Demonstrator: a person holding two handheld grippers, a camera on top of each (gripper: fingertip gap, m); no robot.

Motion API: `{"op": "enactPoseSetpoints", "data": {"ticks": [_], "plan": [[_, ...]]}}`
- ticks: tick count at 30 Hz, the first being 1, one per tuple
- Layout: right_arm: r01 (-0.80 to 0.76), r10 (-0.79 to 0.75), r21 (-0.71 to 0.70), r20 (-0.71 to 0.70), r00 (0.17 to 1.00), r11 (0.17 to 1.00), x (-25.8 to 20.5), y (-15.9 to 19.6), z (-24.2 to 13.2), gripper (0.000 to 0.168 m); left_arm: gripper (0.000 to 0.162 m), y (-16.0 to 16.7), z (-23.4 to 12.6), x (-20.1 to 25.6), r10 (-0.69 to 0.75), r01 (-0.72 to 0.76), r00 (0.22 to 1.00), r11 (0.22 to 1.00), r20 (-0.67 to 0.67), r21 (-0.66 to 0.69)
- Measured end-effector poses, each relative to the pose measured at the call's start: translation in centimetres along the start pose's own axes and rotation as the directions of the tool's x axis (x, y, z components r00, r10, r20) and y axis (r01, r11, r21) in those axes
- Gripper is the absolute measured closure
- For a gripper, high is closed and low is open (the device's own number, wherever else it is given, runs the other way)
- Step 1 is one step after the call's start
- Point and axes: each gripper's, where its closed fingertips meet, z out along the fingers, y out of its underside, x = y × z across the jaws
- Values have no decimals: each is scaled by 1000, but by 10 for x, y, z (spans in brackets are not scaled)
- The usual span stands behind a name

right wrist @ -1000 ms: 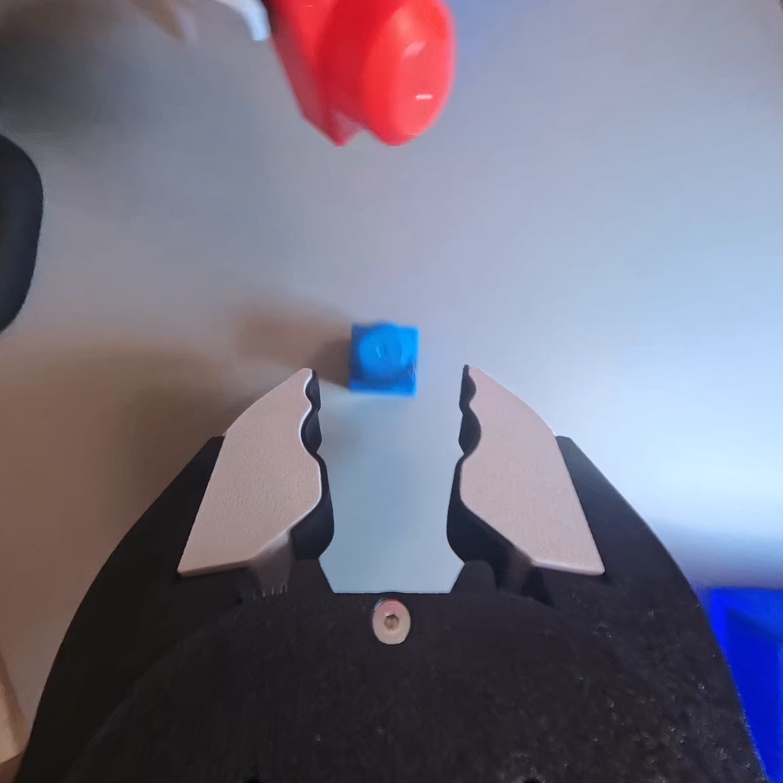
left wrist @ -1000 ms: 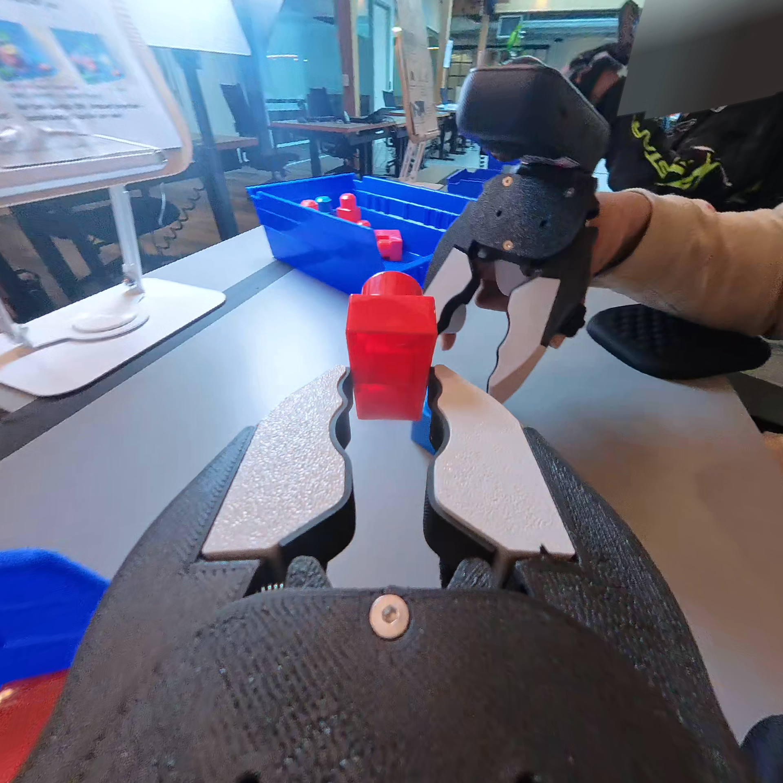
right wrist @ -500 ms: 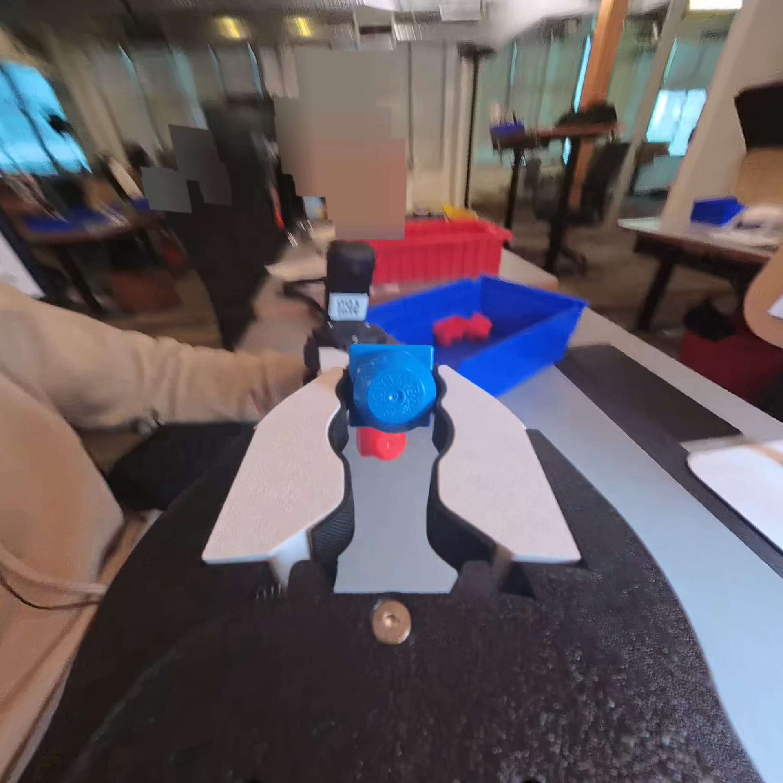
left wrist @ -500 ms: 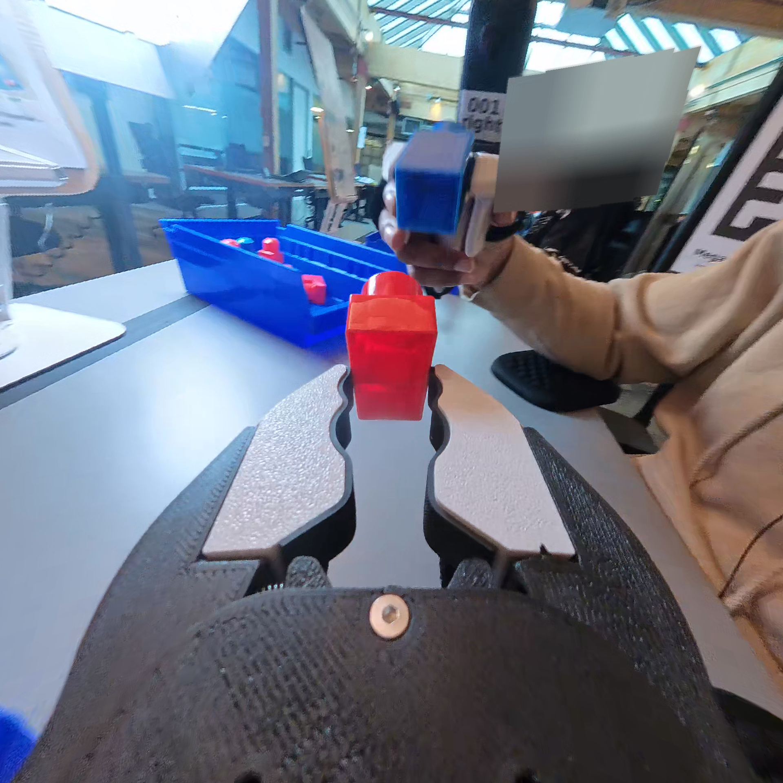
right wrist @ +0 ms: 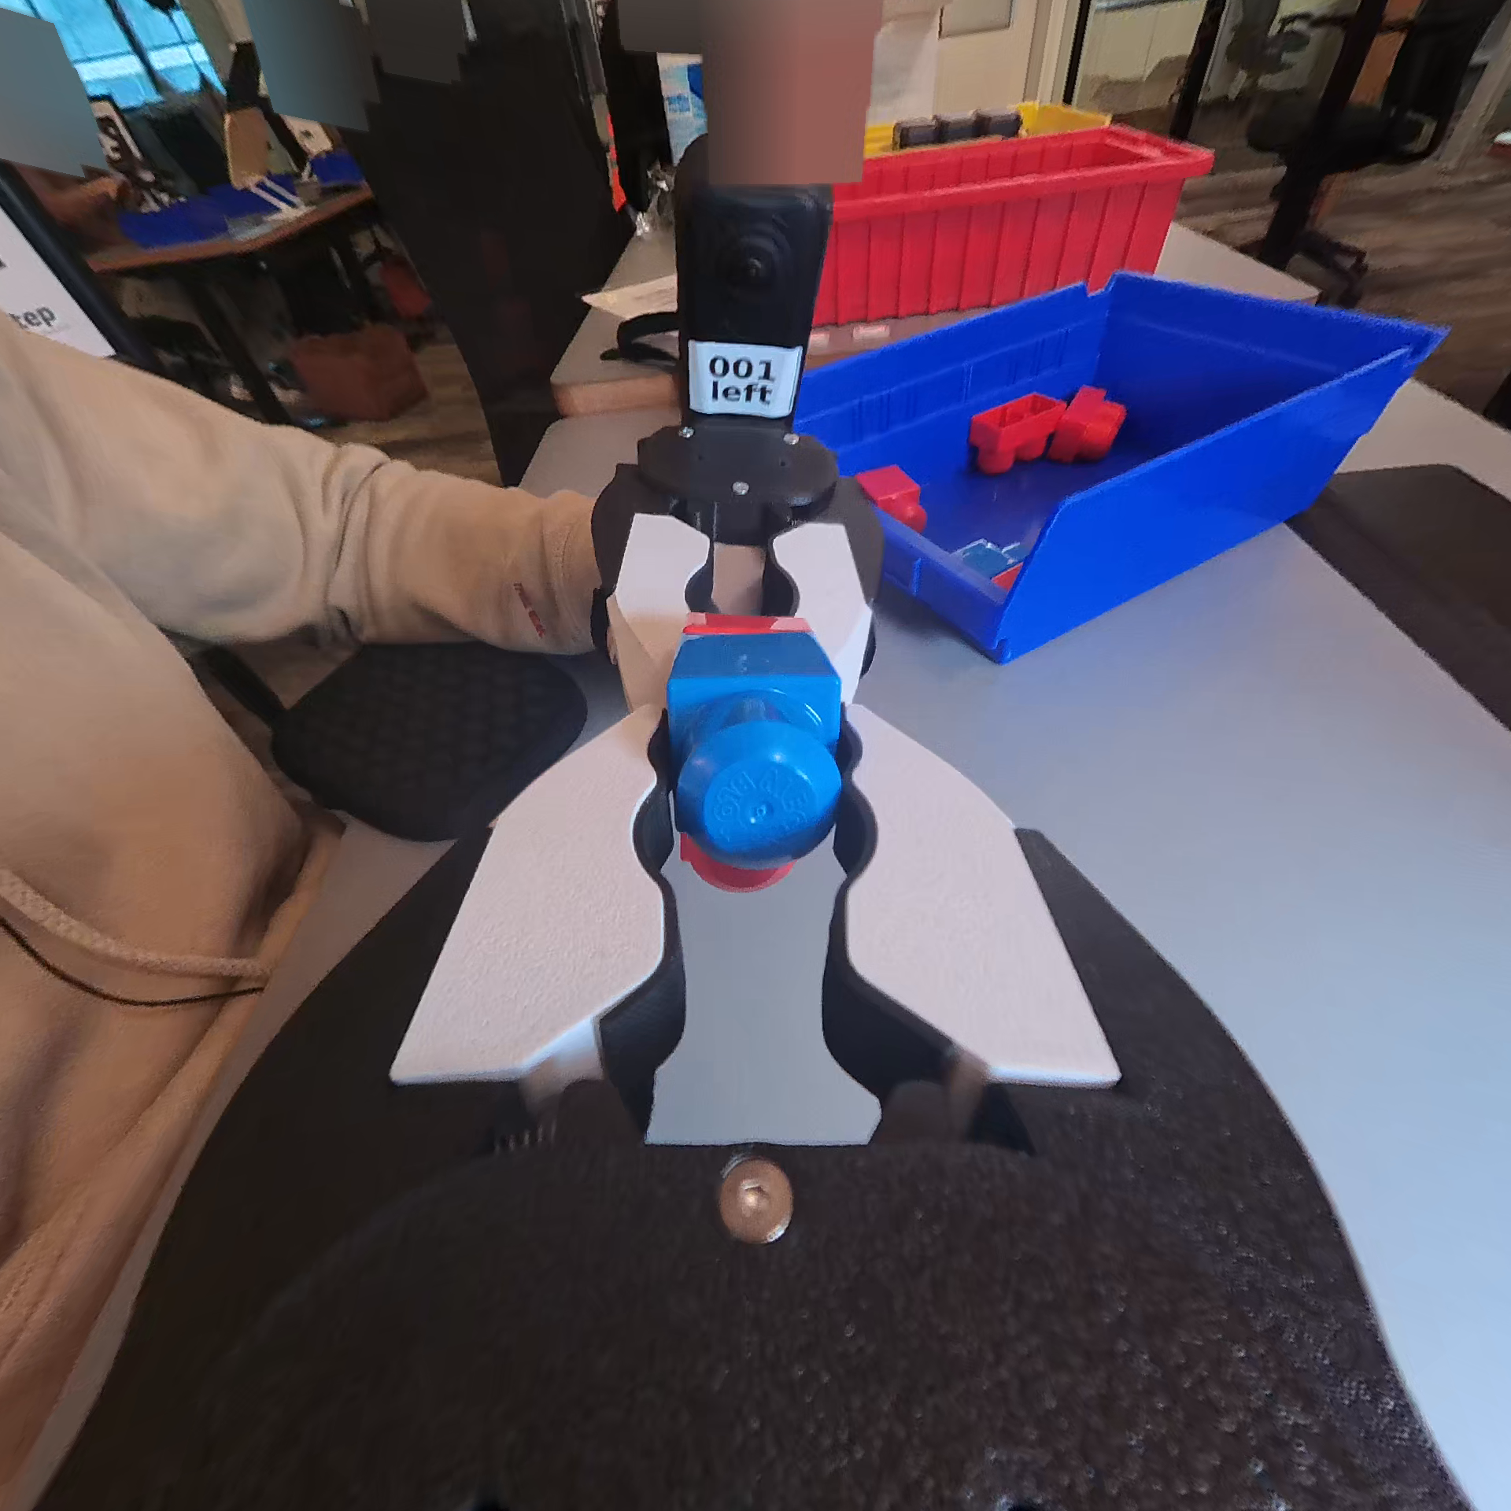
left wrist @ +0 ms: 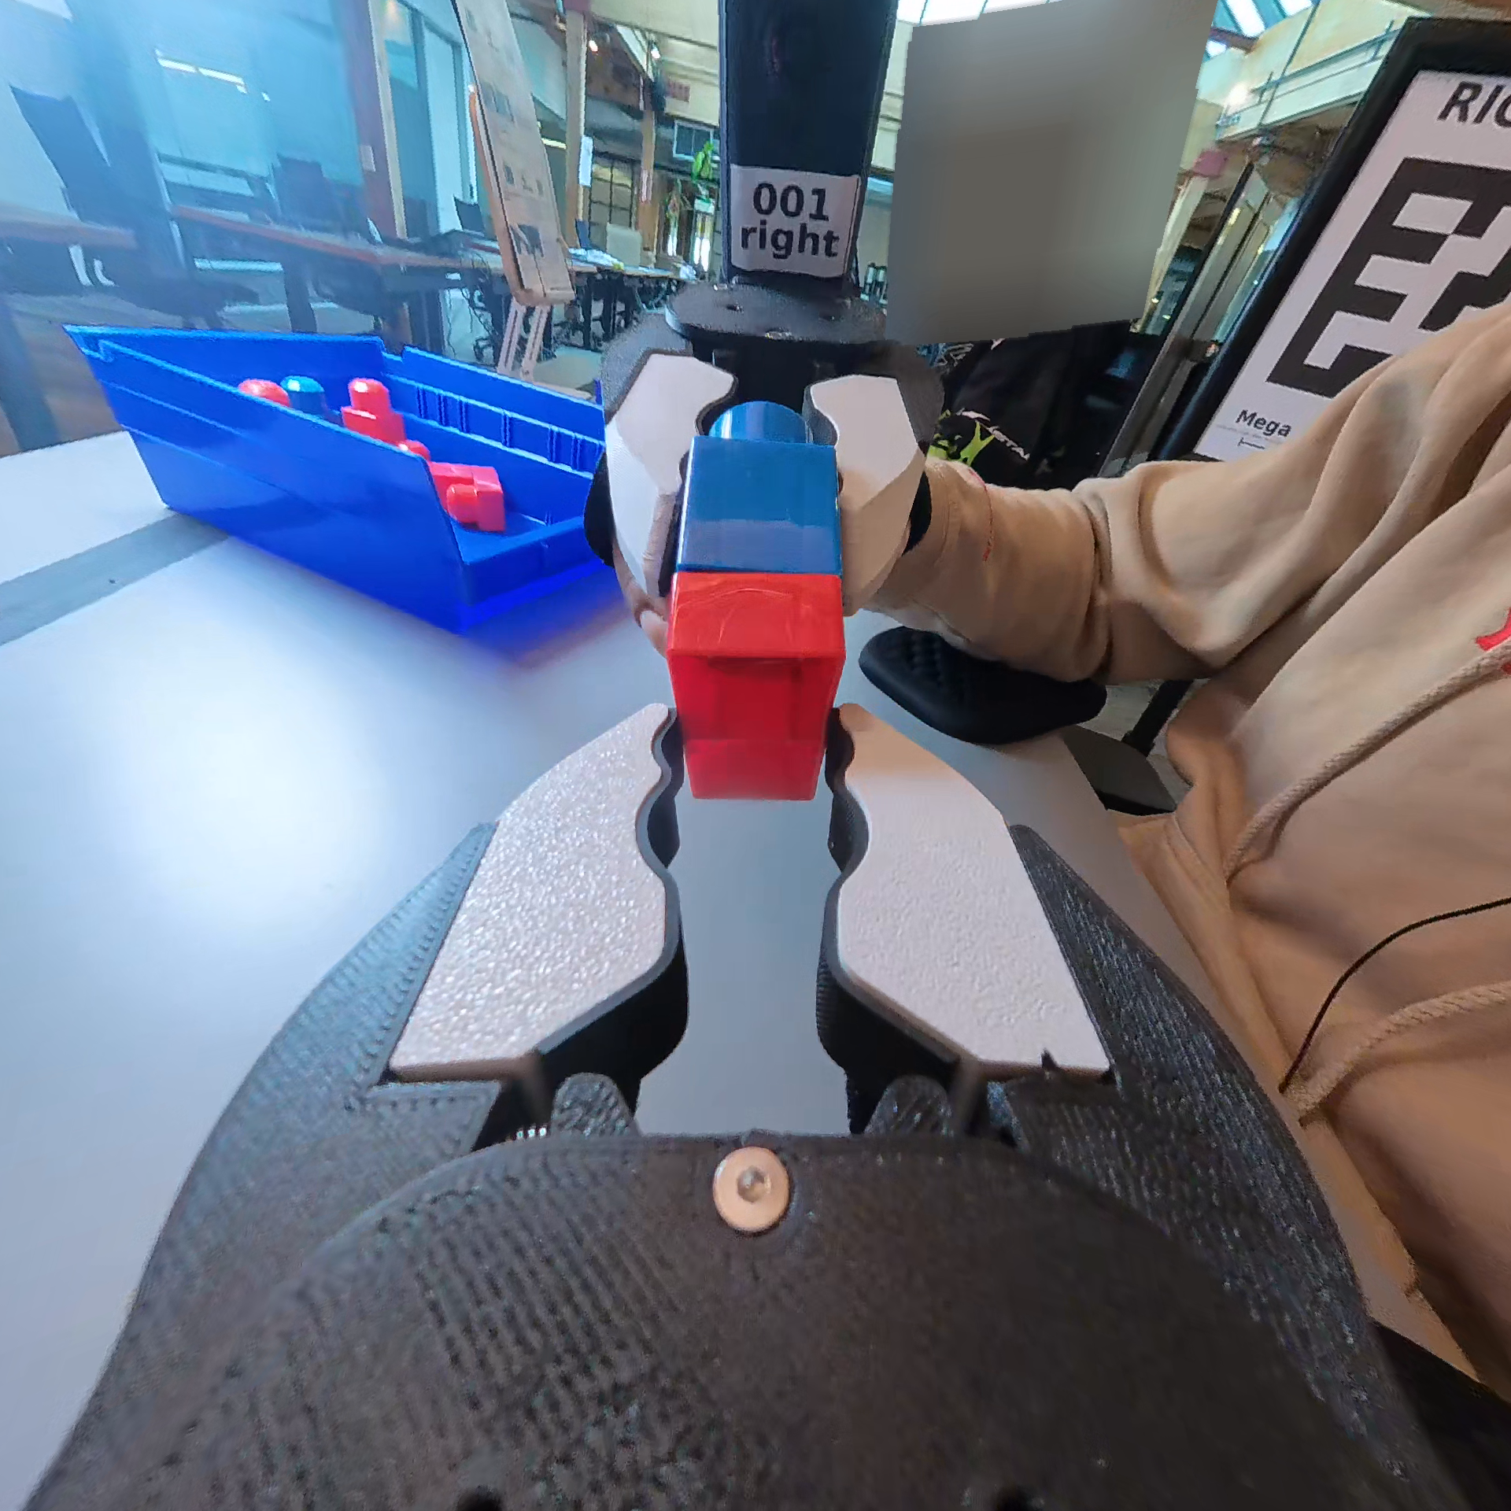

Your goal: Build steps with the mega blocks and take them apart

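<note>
My left gripper (left wrist: 748, 724) is shut on a red block (left wrist: 756, 654) and holds it upright above the grey table (left wrist: 245, 777). My right gripper (right wrist: 752, 740) is shut on a blue block (right wrist: 751, 695), its stud toward the right wrist camera. The blue block (left wrist: 760, 507) sits pressed on top of the red block, so the red stud is hidden. The two grippers face each other, tip to tip. In the left wrist view the right gripper (left wrist: 759, 531) shows beyond the blocks; in the right wrist view the left gripper (right wrist: 744, 646) shows beyond them, with a sliver of the red block (right wrist: 740, 625).
A blue bin (left wrist: 327, 507) with several red and blue blocks stands on the table to the left; it also shows in the right wrist view (right wrist: 1210, 523). A red bin (right wrist: 1006, 204) stands behind it. A black pad (left wrist: 973, 687) lies under the person's beige sleeve (left wrist: 1185, 531). Left and right tips are no more than a few centimetres apart.
My right gripper shut on the blue block that lay on the table, lifted it, turned to face my left gripper and brought it onto the red block. My left gripper kept its grip.
</note>
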Motion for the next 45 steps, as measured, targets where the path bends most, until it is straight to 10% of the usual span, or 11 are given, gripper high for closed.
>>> {"op": "enactPoseSetpoints", "data": {"ticks": [13, 20, 25, 29, 34, 45], "plan": [[71, -72, -61, -15, 997, 996, 2, 4, -16, 116, 128, 2, 0, -1, 35, -35, 999, 999, 23, -9], [109, -110, -20, -61, 992, 994, 5, -7, -29, 137, 128, 5, 2, -4, 48, -47, 998, 999, 45, -21], [102, -122, -85, -286, 950, 991, 39, -35, -84, 139, 119, -11, -6, -25, 169, -178, 953, 984, 251, 16], [-84, -24, -123, -688, 725, 989, 123, -41, -186, 139, 124, -10, -12, -36, 148, -160, 944, 987, 295, 17], [-463, 19, -174, -923, 383, 869, 220, 34, -297, 139, 126, 3, -7, -40, 188, -180, 932, 982, 309, -53], [-720, 256, 118, -963, 86, 684, 291, 140, -326, 139, 129, 24, -8, -55, 204, -166, 917, 976, 343, -138]]}}
